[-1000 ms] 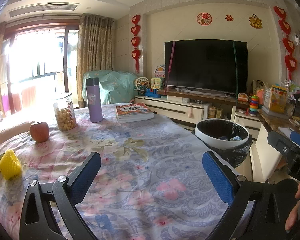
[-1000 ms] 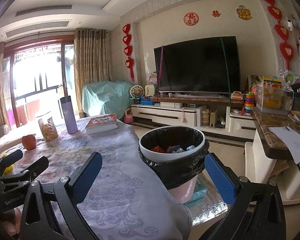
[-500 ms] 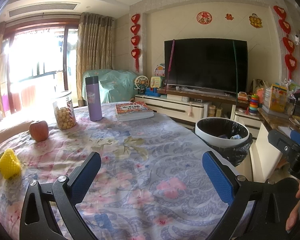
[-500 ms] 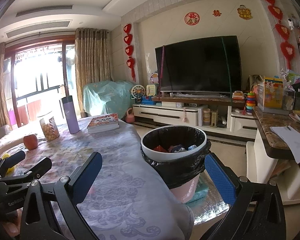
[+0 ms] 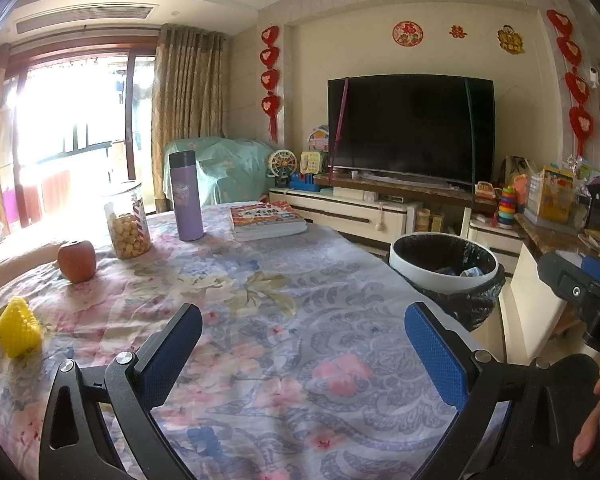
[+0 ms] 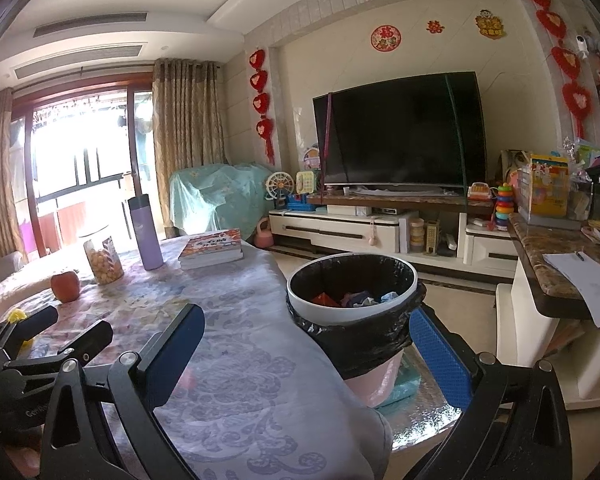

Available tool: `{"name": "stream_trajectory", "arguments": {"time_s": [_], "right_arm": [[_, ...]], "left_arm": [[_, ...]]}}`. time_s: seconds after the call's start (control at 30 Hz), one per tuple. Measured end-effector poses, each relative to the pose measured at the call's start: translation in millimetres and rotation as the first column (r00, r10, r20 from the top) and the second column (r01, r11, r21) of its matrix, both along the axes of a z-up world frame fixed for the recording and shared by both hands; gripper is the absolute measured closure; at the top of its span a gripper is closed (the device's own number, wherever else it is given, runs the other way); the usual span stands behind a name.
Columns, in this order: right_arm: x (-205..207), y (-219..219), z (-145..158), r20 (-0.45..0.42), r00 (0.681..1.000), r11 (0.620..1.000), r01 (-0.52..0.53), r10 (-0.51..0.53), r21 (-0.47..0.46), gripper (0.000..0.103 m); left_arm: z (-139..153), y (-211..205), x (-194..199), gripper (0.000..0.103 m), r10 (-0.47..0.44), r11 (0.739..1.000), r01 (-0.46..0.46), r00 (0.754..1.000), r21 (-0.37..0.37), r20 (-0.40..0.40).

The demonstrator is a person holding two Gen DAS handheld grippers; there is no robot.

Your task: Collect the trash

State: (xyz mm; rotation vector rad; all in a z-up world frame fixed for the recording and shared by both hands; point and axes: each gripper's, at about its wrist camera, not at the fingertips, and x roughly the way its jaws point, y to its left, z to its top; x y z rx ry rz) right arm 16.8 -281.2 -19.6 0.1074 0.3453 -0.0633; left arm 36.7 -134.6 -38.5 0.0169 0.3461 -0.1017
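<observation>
A white-rimmed trash bin with a black liner [image 6: 352,280] stands beside the table's right edge; crumpled scraps lie inside. It also shows in the left wrist view [image 5: 444,258]. A yellow foam net [image 5: 18,326] lies at the table's left edge. My left gripper [image 5: 304,350] is open and empty above the floral tablecloth [image 5: 260,320]. My right gripper [image 6: 308,356] is open and empty, above the table's right edge and just short of the bin.
On the far side of the table stand an apple [image 5: 77,260], a snack jar [image 5: 129,228], a purple flask [image 5: 186,196] and a stack of books [image 5: 266,219]. A TV cabinet [image 6: 380,228] stands behind, a marble counter [image 6: 556,264] at the right.
Both views have shifted slightly; the bin sits a little lower and nearer in the right wrist view. Both grippers stay open and empty.
</observation>
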Motion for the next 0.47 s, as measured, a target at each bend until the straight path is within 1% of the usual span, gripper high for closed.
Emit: {"name": "stream_trajectory", "arguments": {"time_s": [0.23,0.47], "right_arm": [[3.0,-1.3,-1.3,-0.011,1.000,1.000,-0.008,0.008,0.012,0.000],[10.9,-1.6,-7.1,-0.035,0.999,1.000,-0.020,0.020,0.023,0.000]], "left_arm": [[-0.6,0.1,1.3,0.001,-0.003,1.000,0.003,1.000,-0.001,-0.003],[-3.3,5.9,5.3,0.001,-0.005,1.000,0.004,1.000,-0.020,-0.018]]}}
